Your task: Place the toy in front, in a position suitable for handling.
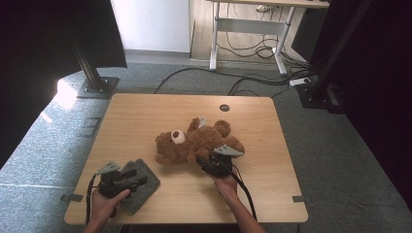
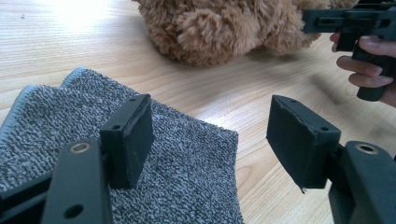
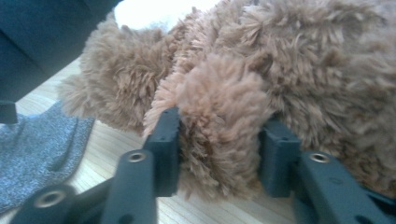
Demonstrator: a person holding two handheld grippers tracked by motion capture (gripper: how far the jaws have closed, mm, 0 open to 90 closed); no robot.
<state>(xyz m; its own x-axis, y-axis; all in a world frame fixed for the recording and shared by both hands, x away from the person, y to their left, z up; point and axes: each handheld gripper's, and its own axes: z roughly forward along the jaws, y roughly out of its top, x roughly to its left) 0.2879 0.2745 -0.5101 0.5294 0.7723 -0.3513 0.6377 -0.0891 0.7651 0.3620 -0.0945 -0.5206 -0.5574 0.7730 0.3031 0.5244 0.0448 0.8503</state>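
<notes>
The right gripper [image 3: 219, 158] has a furry limb of the teddy bear [image 1: 197, 141] between its pads — the plush fills the gap and both pads seem to touch it, though the fur hides whether they really pinch or merely flank it. Beyond these jaws the bear lies on its back mid-table [image 1: 145, 109], not lifted. To their left sits the grey towel [image 2: 60, 116], folded flat on the wood, and above it the left gripper [image 2: 210, 135] hangs with jaws spread wide and nothing between them. Judged from this, the reach to the bear is done; a firm grasp, and any move of bear or towel, is left.
</notes>
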